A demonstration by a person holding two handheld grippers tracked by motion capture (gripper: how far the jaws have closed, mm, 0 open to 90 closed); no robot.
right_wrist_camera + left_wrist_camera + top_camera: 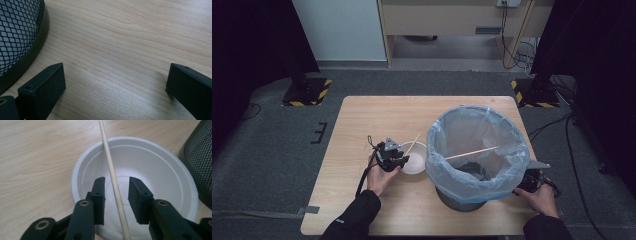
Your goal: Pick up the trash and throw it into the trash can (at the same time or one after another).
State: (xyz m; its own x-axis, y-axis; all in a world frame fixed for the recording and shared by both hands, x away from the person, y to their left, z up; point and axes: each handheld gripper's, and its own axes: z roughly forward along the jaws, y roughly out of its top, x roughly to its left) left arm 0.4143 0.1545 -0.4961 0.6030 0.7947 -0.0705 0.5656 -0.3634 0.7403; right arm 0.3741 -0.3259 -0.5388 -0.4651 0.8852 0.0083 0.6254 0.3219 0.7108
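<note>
A white paper bowl [414, 160] [160, 157] sits on the wooden table [362, 125], just left of the bin. A thin wooden stick [413, 144] [111, 170] lies across the bowl and juts over its far rim. My left gripper [401, 161] [116, 185] hangs over the bowl's near side with one jaw on each side of the stick; a gap shows between each pad and the stick. My right gripper [532, 181] [115, 75] rests low at the table's right edge beside the bin, jaws wide apart over bare wood.
A black mesh bin [200, 162] [17, 30] lined with a pale blue bag [477, 145] stands right of the bowl, with a second wooden stick [472, 152] lying across its mouth. Bare tabletop stretches to the far left.
</note>
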